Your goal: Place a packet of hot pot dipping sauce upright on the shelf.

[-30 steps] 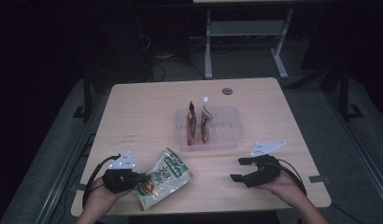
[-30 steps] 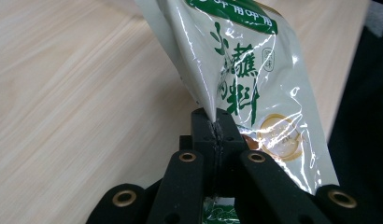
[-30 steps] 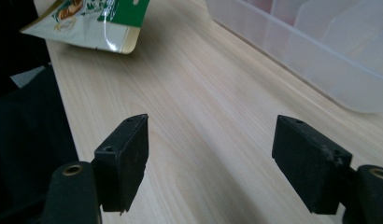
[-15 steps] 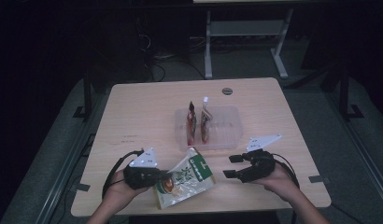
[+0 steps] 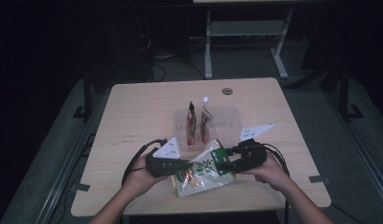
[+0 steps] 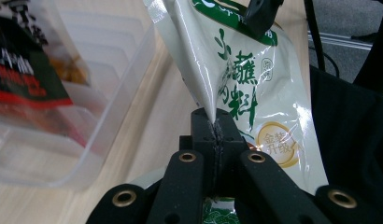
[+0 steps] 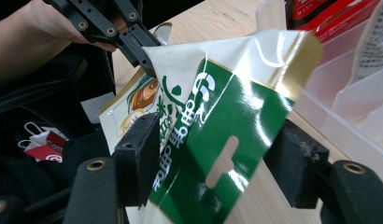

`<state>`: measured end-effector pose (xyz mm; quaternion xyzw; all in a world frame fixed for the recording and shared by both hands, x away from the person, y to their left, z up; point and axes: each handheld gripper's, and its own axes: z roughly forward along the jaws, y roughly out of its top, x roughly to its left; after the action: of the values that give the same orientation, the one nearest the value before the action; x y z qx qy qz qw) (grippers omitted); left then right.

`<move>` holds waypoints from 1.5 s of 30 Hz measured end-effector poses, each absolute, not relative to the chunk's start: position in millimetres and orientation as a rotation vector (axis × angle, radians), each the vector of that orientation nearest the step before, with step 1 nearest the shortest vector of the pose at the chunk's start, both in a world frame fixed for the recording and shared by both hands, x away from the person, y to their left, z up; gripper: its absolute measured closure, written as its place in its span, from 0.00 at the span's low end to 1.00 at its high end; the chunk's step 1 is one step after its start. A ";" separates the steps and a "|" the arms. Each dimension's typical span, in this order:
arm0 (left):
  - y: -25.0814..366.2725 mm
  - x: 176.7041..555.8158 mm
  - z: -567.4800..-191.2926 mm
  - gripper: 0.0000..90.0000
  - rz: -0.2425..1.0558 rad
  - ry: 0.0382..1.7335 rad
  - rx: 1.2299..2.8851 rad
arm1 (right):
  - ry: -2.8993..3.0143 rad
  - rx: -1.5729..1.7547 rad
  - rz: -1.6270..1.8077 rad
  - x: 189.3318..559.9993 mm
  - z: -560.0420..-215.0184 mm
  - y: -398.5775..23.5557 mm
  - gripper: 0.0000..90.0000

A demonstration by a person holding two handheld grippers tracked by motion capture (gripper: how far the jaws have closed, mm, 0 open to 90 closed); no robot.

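A cream and green snack bag (image 5: 204,171) hangs just above the table's front edge, between my two grippers. My left gripper (image 5: 186,164) is shut on the bag's side seam (image 6: 206,105), its pads pinched tight on the film. My right gripper (image 5: 218,166) reaches in from the right. Its jaws have just been closing and stand on either side of the bag's green top (image 7: 217,140) with the hang hole. The pads (image 7: 139,156) are still apart and do not squeeze it. In the right gripper view the left gripper (image 7: 142,52) holds the bag's far edge.
A clear plastic tray (image 5: 227,117) with slots stands just behind the bag at mid table. Two upright packets (image 5: 192,122) stand in it, one red and dark (image 6: 26,70). A round hole (image 5: 227,91) is in the tabletop farther back. The person's lap lies below the bag.
My left gripper has carried the bag to the right and a little up. My right gripper has come in leftwards onto the bag's green top, and its jaws are narrower.
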<state>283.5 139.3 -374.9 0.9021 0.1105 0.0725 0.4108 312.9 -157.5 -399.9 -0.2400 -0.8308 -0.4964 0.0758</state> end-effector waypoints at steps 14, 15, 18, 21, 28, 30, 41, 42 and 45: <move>142.5 283.5 -379.7 0.99 0.207 0.263 2.263 | -2.405 -0.663 -1.493 313.2 -405.8 -161.0 0.72; 142.9 283.8 -379.6 0.99 0.212 0.264 2.262 | -2.402 -0.660 -1.495 313.0 -405.7 -160.9 0.74; 143.4 284.5 -379.2 0.99 0.219 0.266 2.260 | -2.396 -0.642 -1.496 312.0 -405.2 -160.2 0.82; 143.4 284.7 -379.4 0.99 0.219 0.268 2.255 | -2.420 -0.608 -1.494 311.0 -404.7 -159.5 0.87; 143.7 287.0 -380.6 0.99 0.200 0.276 2.238 | -2.436 -0.574 -1.502 311.0 -404.5 -161.2 0.99; 144.3 289.0 -382.1 0.99 0.190 0.283 2.230 | -2.424 -0.573 -1.503 311.0 -404.2 -161.6 1.00; 145.8 293.2 -382.4 0.83 0.199 0.343 2.188 | -2.351 -0.549 -1.557 309.9 -400.3 -164.8 1.00; 146.1 292.6 -381.7 0.80 0.204 0.348 2.179 | -2.350 -0.539 -1.565 309.8 -399.9 -164.5 1.00; 149.3 291.2 -377.9 0.75 0.232 0.369 2.153 | -2.344 -0.533 -1.574 308.4 -398.0 -165.0 1.00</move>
<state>291.2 149.3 -377.9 0.8729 0.1494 0.0941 0.4549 308.4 -165.0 -398.0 -0.1839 -0.8083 -0.5431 0.1338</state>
